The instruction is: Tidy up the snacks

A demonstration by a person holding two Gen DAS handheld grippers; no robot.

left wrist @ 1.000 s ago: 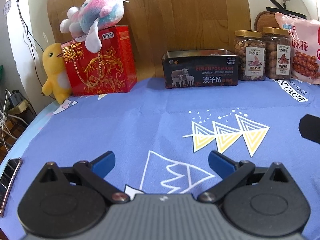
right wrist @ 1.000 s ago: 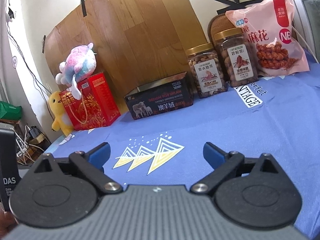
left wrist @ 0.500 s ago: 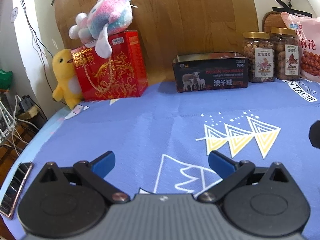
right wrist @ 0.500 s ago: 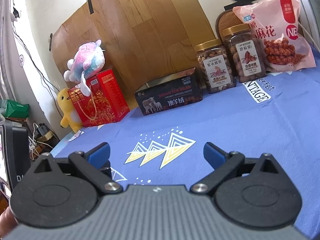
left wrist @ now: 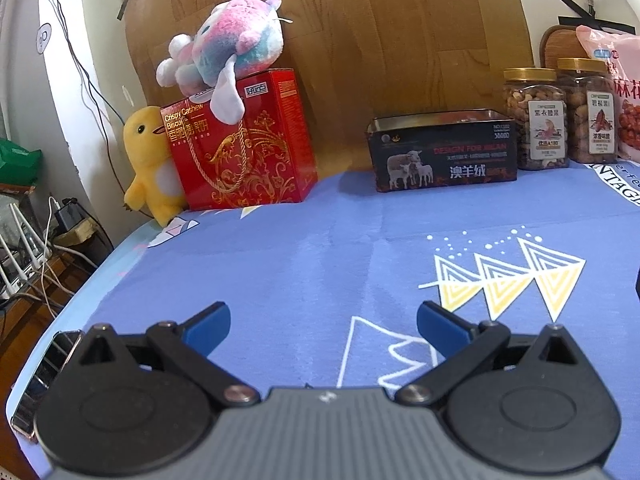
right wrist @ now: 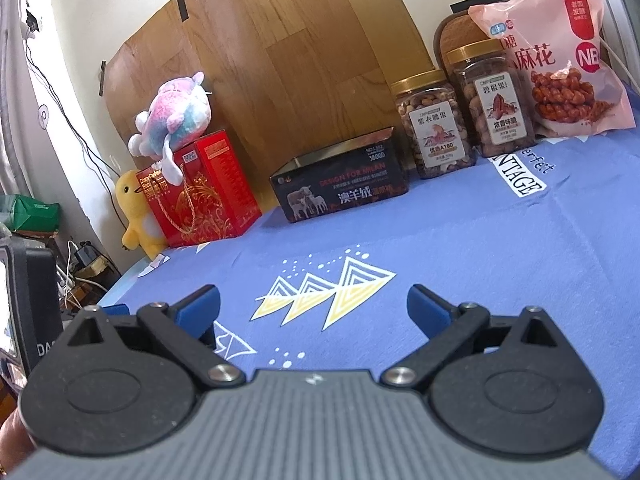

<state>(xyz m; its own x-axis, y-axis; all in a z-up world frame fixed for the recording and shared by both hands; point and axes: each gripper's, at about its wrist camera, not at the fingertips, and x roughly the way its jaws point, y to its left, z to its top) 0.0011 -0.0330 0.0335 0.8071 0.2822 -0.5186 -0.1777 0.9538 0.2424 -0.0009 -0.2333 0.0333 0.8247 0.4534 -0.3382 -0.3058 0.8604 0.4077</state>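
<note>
Along the back of the blue cloth stand a red cashew biscuit box, a black tin, two gold-lidded nut jars and a pink bag of twisted snacks at the far right. My left gripper is open low over the cloth near the front, holding nothing. My right gripper is also open and empty, well short of the snacks.
A pastel plush lies on the red box and a yellow duck plush stands at its left. A wooden board leans behind. A phone-like object lies at the left table edge. Cables and routers sit beyond.
Both grippers drew back and turned slightly left, so the row of snacks shifted right in the left view. Both stayed open and empty.
</note>
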